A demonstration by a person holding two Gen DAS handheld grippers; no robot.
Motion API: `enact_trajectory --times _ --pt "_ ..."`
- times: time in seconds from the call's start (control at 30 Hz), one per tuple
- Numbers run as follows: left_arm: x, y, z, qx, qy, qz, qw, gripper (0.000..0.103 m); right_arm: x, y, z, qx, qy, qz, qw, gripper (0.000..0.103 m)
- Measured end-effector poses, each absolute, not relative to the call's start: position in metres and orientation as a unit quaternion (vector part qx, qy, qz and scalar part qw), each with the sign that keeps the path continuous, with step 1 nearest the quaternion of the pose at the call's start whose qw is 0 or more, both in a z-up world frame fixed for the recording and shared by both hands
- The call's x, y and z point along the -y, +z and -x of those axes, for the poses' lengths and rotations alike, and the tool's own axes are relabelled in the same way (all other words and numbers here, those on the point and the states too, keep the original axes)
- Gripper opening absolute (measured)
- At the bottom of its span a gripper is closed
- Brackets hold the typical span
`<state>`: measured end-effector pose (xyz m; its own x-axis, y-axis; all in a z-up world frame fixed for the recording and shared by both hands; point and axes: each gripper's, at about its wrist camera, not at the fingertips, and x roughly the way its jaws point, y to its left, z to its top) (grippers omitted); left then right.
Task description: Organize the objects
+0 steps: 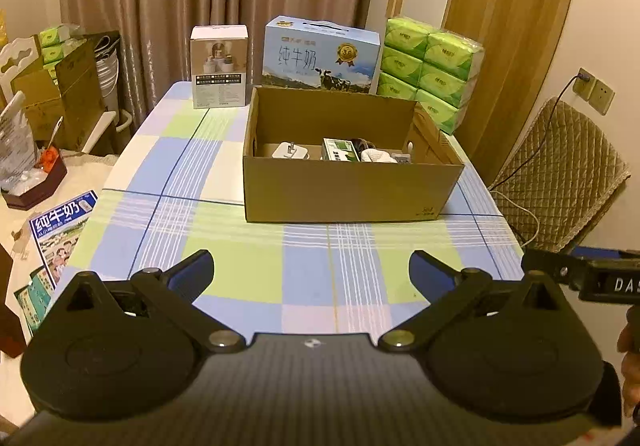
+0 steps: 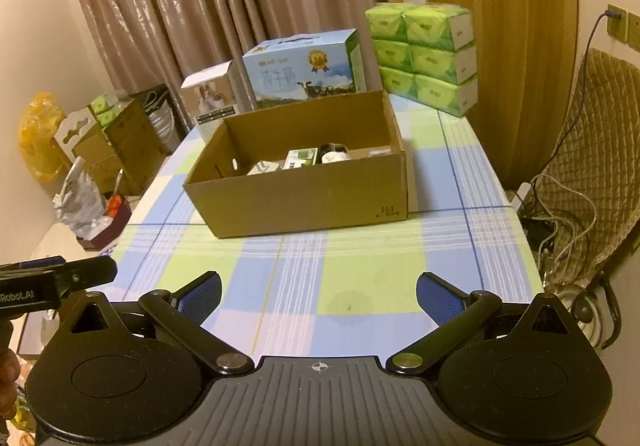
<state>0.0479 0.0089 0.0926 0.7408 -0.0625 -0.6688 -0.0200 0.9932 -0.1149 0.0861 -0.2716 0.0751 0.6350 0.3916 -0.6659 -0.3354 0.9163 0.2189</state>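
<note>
Fingers of both grippers are spread wide and hold nothing: the left gripper (image 1: pixel 311 270) and the right gripper (image 2: pixel 319 294) hover over the near part of the worktop (image 1: pixel 240 246), well apart from every object.

On the worktop lies a smooth checked cloth in blue, green and white. At 12 o'clock from both grippers stands the cardboard box (image 1: pixel 348 189), open on top, with stiff matte brown walls. It looks light but wide, so I judge that one gripper can take only a wall edge, and two grippers on opposite walls are safer for moving it.

Behind the box, at about 1 o'clock, is the tissue stack (image 1: pixel 432 69), soft green packs in shiny film. They will squeeze easily and the film may slip. At 12 o'clock behind the box stands the milk carton case (image 1: pixel 320 53), glossy blue cardboard with a handle slot on top. It is probably heavy if full, and the handle is the natural place to hold. At 11 o'clock is the small white box (image 1: pixel 219 65), upright, rigid and probably light.

Inside the cardboard box lie the small things: a white plug adapter (image 1: pixel 290 151), hard and smooth, a green packet (image 1: pixel 340 149), and something white and soft beside it that I cannot identify.
</note>
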Motion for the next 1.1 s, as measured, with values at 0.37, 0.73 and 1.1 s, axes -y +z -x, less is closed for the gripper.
enact_trajectory --times 0.37,0.73,1.1 --pt "0.002 0.098 -0.035 -0.358 -0.016 0.046 0.932 0.102 0.270 0.085 -0.075 -0.364 0.207 -0.029 0.908 0.101" --pt "0.008 0.095 -0.033 -0.361 -0.011 0.036 0.932 0.102 0.270 0.082 -0.074 -0.367 0.202 -0.024 0.908 0.101" --pt "0.010 0.092 -0.034 -0.367 -0.013 0.032 0.930 0.102 0.269 0.078 -0.074 -0.370 0.203 -0.024 0.906 0.101"
